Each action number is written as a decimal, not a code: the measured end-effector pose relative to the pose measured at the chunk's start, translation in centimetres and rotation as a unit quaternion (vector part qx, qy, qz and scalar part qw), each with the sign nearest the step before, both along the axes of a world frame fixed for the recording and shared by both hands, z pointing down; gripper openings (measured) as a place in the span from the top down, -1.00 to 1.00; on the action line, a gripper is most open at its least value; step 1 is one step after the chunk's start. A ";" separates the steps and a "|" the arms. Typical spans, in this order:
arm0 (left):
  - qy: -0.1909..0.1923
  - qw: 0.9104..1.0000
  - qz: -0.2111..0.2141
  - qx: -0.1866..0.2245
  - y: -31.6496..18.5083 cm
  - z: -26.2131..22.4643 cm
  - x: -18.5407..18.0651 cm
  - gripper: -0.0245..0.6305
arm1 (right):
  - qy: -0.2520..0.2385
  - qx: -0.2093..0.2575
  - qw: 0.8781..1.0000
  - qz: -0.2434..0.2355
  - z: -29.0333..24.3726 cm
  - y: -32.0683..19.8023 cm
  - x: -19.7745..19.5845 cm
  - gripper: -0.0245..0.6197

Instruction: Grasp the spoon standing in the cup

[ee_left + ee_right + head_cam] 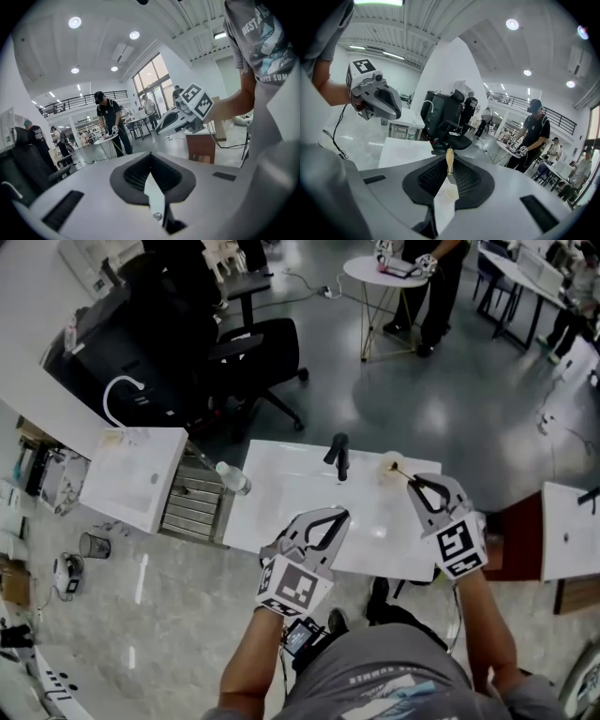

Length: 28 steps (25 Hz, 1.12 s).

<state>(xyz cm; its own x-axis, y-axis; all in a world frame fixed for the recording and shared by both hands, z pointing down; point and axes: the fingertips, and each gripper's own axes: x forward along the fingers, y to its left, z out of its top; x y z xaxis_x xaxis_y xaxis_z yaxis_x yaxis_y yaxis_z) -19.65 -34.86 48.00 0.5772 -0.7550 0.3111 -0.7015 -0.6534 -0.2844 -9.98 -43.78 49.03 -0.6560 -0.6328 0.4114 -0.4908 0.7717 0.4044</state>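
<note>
Clamping the spoon [449,165], right gripper [417,482] holds it seemingly over the cup [390,463].

A white table [281,498] is standing in the middle of the frame on a glossy grey floor [450,409]. A pale cup [391,463] is sitting near the table's upper right corner. A black upright object [339,457] is standing at the upper edge, left of the cup and apart from it. A clear bottle [232,477] is resting at the upper left corner, right by a drawer unit [192,504]; which of the two is bearing it cannot be told. A black chair [253,357] is standing on the floor above the table.
</note>
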 end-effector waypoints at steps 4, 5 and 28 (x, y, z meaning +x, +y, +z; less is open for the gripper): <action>0.002 1.000 0.007 0.008 0.7 -0.7 -0.1 0.92 | 0.006 0.012 1.000 0.000 -1.4 1.6 -0.2 0.74; 0.002 1.000 0.009 0.010 0.8 -0.9 -0.2 0.92 | 0.007 0.015 1.000 0.000 -1.8 2.0 -0.3 0.74; 0.005 0.999 0.024 0.033 3.7 -2.8 -2.1 0.92 | 0.039 0.061 0.997 -0.008 -5.8 8.3 -1.5 0.74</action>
